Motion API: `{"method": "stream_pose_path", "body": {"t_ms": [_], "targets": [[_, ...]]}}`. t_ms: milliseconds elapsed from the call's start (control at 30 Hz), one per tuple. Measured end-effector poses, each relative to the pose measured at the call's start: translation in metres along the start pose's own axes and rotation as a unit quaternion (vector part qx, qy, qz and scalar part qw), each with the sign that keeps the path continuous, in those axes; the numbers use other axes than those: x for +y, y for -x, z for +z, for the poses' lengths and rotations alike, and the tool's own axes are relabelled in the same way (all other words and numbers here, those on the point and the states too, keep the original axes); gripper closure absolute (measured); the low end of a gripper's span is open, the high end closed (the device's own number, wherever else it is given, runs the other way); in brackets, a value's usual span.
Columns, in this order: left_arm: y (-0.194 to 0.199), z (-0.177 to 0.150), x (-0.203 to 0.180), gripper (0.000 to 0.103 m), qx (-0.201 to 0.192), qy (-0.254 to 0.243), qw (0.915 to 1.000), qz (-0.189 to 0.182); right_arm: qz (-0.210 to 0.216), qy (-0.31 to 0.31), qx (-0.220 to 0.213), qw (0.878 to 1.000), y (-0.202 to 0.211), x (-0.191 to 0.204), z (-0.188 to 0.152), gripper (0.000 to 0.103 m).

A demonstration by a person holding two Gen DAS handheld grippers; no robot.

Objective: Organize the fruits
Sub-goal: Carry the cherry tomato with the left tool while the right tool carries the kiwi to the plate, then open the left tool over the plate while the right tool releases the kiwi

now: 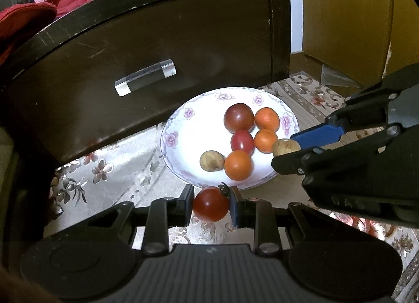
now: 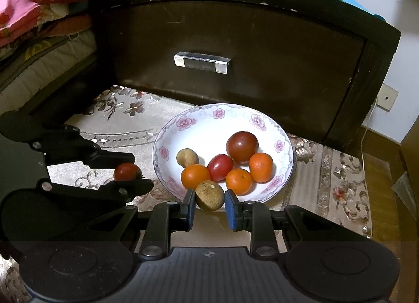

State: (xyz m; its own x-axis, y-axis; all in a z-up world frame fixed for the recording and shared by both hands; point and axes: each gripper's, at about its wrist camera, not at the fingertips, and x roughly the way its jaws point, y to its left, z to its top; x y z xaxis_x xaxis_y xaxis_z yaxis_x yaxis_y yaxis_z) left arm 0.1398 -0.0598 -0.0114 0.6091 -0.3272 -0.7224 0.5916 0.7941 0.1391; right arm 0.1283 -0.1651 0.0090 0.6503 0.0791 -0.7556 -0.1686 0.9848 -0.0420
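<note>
Near the front of a dark wooden drawer cabinet (image 2: 235,49), on a surface spread with a floral cloth (image 2: 337,172), sits a white plate (image 2: 209,122) with pink flowers round its rim; every place below is given relative to this plate. On the plate lie a large dark red tomato (image 2: 242,146), a smaller red tomato (image 2: 220,167), three oranges (image 2: 195,176) and one brown longan (image 2: 187,157), clustered together toward its right half as the right wrist view shows it. Both grippers carry fruit. At the plate's near edge, the left gripper (image 1: 211,205) has its jaws clamped on a red cherry tomato (image 1: 211,204), green stalk turned toward the right pad; in the right wrist view this tomato hangs just outside the plate's left rim. Over the plate's near rim, the right gripper (image 2: 210,202) holds a second brown longan (image 2: 210,195) between its jaws; the left pad touches it, while the blue right pad looks only barely in contact, so the hold may be light or easing. The step in hand appears to be delivery: bringing two gathered fruits to join the rest. Next, the longan likely needs lowering into the bare patch at the plate's near side before the jaws part, so it neither rolls off the rim nor knocks the nearest orange. The cherry tomato then needs carrying inward over the rim to the open left half.
</note>
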Motion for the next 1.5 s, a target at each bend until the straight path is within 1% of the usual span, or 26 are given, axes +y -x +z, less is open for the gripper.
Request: {"method": "stream_pose_path", "body": {"t_ms": [433,633,867,1033,1400,1500], "targets": [[-0.010,0.008,0.005,0.069,-0.004,0.002,0.9999,0.011,0.004,0.002,-0.001,1.000,-0.008,0.000,0.005,0.081],[-0.024,0.022,0.010,0.069,-0.010,0.007,0.9998,0.014,0.010,-0.018,-0.002,1.000,-0.019,-0.013,0.014,0.081],[-0.047,0.035,0.010,0.069,-0.009,0.004,0.9999,0.013,-0.001,-0.024,-0.003,1.000,-0.035,-0.026,0.022,0.079],[-0.060,0.041,0.013,0.069,-0.006,0.003,0.9998,0.019,-0.010,-0.023,-0.005,1.000,-0.047,-0.032,0.025,0.079],[-0.071,0.050,0.021,0.068,-0.001,0.021,0.9995,0.023,-0.010,-0.014,-0.021,1.000,-0.057,-0.037,0.032,0.078],[-0.071,0.051,0.022,0.067,0.001,0.026,0.9994,0.024,-0.011,-0.018,-0.021,1.000,-0.058,-0.039,0.034,0.078]]}}
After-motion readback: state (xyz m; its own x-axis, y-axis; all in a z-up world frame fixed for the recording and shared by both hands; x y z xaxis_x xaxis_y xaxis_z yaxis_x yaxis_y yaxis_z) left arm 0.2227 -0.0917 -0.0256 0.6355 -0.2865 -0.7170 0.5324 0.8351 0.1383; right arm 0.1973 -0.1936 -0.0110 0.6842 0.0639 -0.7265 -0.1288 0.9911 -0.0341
